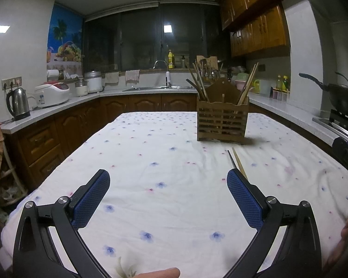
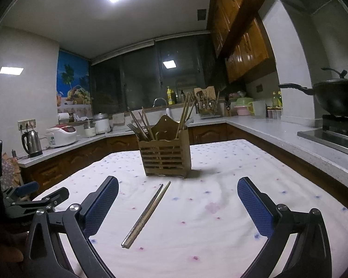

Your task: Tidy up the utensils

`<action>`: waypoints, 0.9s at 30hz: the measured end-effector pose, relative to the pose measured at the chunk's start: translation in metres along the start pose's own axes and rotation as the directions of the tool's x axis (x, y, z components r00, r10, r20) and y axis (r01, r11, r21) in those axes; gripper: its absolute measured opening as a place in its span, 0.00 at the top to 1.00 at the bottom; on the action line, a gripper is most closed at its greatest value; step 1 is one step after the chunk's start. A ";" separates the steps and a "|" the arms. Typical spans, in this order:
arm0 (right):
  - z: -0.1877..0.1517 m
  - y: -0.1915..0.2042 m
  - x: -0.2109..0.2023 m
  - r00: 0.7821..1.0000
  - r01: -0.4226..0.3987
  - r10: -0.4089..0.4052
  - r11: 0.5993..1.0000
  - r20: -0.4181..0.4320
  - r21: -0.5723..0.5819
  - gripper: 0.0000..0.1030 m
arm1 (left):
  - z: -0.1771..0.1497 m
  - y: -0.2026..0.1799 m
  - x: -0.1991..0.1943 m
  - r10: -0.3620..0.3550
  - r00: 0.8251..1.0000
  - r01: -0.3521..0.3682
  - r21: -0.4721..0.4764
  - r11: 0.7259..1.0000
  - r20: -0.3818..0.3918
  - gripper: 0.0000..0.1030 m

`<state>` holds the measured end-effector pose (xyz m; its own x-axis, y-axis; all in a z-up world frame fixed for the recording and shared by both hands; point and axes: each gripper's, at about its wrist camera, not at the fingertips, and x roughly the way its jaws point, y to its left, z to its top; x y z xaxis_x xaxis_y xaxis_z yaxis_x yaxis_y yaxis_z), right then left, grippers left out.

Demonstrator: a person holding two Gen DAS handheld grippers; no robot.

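Note:
A slatted wooden utensil holder (image 1: 222, 122) stands on the flowered tablecloth (image 1: 150, 162), with chopsticks in both sides; it also shows in the right wrist view (image 2: 165, 157), where a fork sticks out on its left. A pair of chopsticks (image 2: 146, 215) lies on the cloth in front of the holder, between my right gripper's fingers; their far ends show in the left wrist view (image 1: 237, 162). My left gripper (image 1: 168, 199) is open and empty above the cloth. My right gripper (image 2: 177, 205) is open and empty just above the chopsticks.
Kitchen counters surround the table: a kettle (image 1: 17, 103) and rice cooker (image 1: 52, 93) on the left, a sink (image 1: 160, 88) at the back, a black wok (image 2: 338, 98) on the stove at the right. The left gripper shows at the left edge of the right wrist view (image 2: 27, 199).

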<state>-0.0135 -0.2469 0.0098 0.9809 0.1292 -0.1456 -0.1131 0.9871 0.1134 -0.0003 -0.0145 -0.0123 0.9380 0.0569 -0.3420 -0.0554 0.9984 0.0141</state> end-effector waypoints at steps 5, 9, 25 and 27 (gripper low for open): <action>0.000 -0.001 0.001 1.000 -0.003 0.003 1.000 -0.002 -0.002 0.00 | 0.000 0.000 0.000 0.001 1.000 -0.001 -0.003 1.000 -0.001 0.00; 0.000 -0.001 0.001 1.000 -0.004 0.004 1.000 -0.003 -0.001 0.00 | 0.002 0.000 -0.001 0.001 1.000 -0.001 -0.004 1.000 -0.004 0.00; 0.001 0.000 0.001 1.000 -0.008 0.008 1.000 0.003 -0.001 0.00 | 0.002 -0.001 -0.003 0.008 1.000 -0.008 0.003 1.000 0.003 0.00; 0.002 0.001 0.001 1.000 -0.011 0.011 1.000 0.005 -0.001 0.00 | 0.002 -0.001 -0.003 0.007 1.000 -0.007 0.003 1.000 0.003 0.00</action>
<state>-0.0124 -0.2460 0.0118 0.9804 0.1391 -0.1397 -0.1236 0.9857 0.1144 -0.0029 -0.0156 -0.0093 0.9387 0.0637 -0.3389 -0.0608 0.9980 0.0194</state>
